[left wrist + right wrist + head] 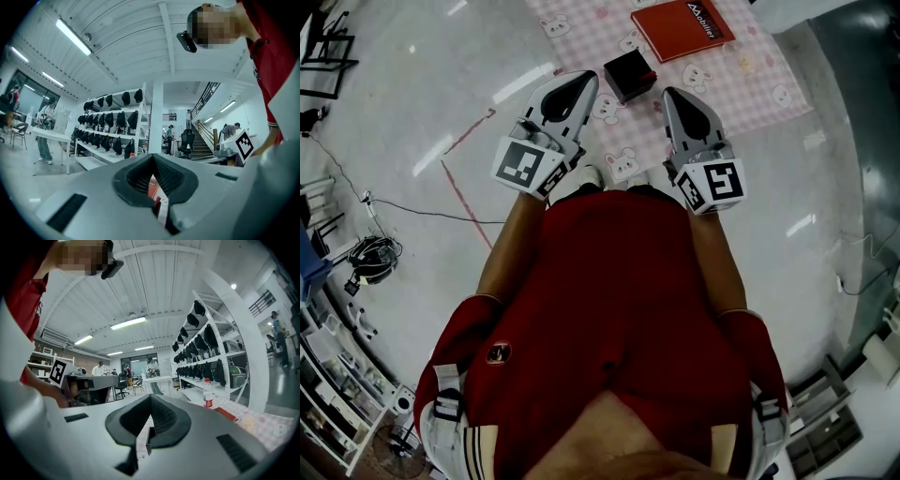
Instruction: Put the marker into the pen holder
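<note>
On the pink checked mat (741, 70) stands a black square pen holder (630, 75) with a red inner rim. No marker shows in any view. My left gripper (578, 82) is held in the air just left of the holder, shut and empty. My right gripper (673, 96) hangs just right of the holder, also shut with nothing in it. In the left gripper view the jaws (158, 201) meet, and a sliver of red and black shows through the slit. The right gripper view shows its jaws (144, 437) closed, with pale floor in the slit.
A red notebook (682, 28) lies on the mat beyond the holder. A water bottle (206, 392) stands by the mat's edge. Shelves of black bags (211, 357), tables, office chairs and several people stand around the room. Cables (370, 253) lie on the floor at left.
</note>
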